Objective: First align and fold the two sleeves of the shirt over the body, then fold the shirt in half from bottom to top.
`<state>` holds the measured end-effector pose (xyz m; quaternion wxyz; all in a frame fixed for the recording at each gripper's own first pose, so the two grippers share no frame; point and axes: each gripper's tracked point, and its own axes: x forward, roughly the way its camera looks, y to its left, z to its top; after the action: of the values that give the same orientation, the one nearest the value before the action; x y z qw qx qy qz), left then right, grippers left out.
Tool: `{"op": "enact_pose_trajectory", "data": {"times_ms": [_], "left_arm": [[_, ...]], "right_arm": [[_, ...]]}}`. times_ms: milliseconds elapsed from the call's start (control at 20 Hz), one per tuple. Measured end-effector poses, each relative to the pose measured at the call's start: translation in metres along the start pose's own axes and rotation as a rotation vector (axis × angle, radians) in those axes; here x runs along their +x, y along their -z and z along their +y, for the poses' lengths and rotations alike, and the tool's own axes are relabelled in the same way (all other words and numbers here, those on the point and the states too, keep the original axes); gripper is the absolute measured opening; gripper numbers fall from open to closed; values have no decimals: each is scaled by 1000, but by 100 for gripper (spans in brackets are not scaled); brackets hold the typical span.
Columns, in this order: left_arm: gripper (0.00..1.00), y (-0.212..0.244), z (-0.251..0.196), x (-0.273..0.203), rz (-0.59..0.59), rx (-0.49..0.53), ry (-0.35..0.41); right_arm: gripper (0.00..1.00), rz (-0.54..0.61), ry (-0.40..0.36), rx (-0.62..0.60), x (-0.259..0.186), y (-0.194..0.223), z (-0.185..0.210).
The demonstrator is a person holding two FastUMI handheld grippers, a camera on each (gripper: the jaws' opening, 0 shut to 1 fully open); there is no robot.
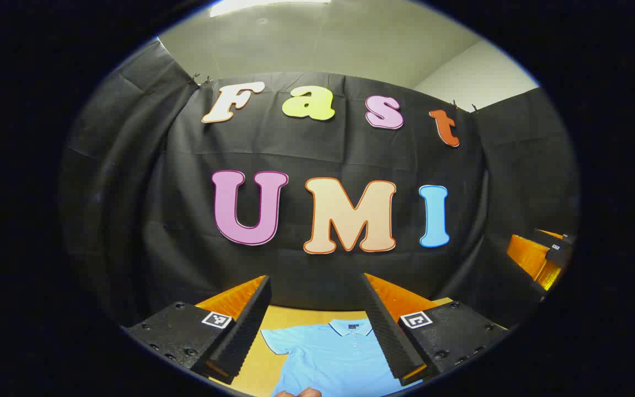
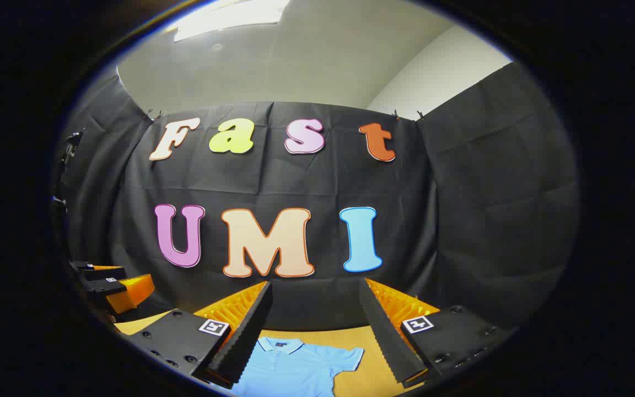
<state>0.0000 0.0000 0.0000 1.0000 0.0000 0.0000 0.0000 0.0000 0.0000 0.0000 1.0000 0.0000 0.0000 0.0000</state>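
I am standing at a light wooden table [image 1: 295, 320] inside a booth hung with black cloth [image 1: 130, 220], with a pale ceiling [image 1: 317, 44] and a white wall corner [image 1: 477, 71] showing above the cloth. A bright ceiling light [image 2: 229, 14] is glowing overhead in the right gripper view.

Lying flat on the table is the light blue short-sleeved polo shirt [image 1: 334, 358], collar [image 1: 350, 326] pointing toward the back cloth and its button placket facing up. In the left gripper view one sleeve [image 1: 278, 339] is spreading out toward the left; in the right gripper view the other sleeve [image 2: 348, 357] is spreading out toward the right. Both sleeves are lying out to the sides, not folded over the body.

I am holding my left gripper [image 1: 317, 317] above the near part of the shirt, its two fingers spread wide apart with nothing between them. My right gripper [image 2: 315, 325] is hovering the same way over the shirt, its fingers also wide apart and gripping nothing.

At the right edge of the left gripper view I am seeing my other gripper, and at the left edge of the right gripper view my left one [image 2: 108, 284], both well off to the side. A fingertip of a hand [image 1: 301, 392] is peeking in at the bottom edge of the left gripper view, just by the shirt.
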Motion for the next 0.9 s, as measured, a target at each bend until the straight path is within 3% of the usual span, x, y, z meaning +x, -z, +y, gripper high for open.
{"op": "enact_pose_trajectory", "data": {"times_ms": [900], "left_arm": [[96, 9, -13, 11, 19, 43, -13]], "right_arm": [[98, 68, -37, -20, 22, 29, -7]]}}
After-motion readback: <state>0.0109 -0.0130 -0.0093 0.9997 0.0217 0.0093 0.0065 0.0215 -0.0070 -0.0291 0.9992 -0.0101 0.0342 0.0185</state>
